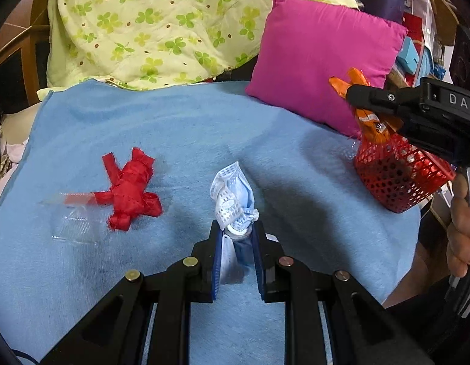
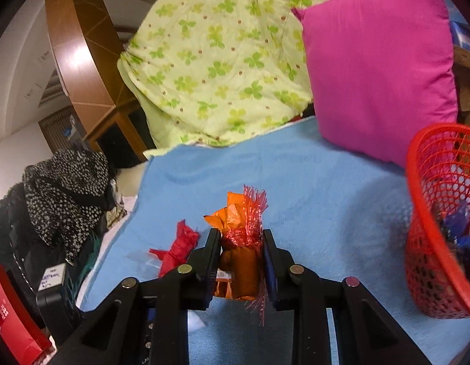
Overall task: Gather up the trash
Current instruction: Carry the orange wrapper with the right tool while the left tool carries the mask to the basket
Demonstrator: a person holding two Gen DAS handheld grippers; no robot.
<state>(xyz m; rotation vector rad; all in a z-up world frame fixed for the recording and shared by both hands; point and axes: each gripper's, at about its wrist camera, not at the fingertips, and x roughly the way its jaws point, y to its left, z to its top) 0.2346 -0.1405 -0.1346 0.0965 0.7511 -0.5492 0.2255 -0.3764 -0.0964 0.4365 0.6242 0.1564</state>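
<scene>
My left gripper (image 1: 236,231) is shut on a crumpled blue and white face mask (image 1: 232,197) just above the blue towel (image 1: 174,127). A knotted red wrapper (image 1: 130,188) lies to its left, next to a clear plastic piece (image 1: 73,222). My right gripper (image 2: 241,237) is shut on an orange wrapper with red mesh (image 2: 239,222), held above the towel (image 2: 296,176). In the left wrist view the right gripper (image 1: 353,91) holds that orange wrapper (image 1: 355,80) over the red mesh basket (image 1: 399,179). The basket (image 2: 442,222) stands at the right and holds several bits of trash.
A magenta pillow (image 1: 323,57) leans behind the basket. A green clover quilt (image 1: 162,24) is piled at the back. Dark spotted clothes (image 2: 64,191) and a red box (image 2: 9,319) lie off the bed's left side. The red wrapper (image 2: 177,249) shows beside the right gripper's fingers.
</scene>
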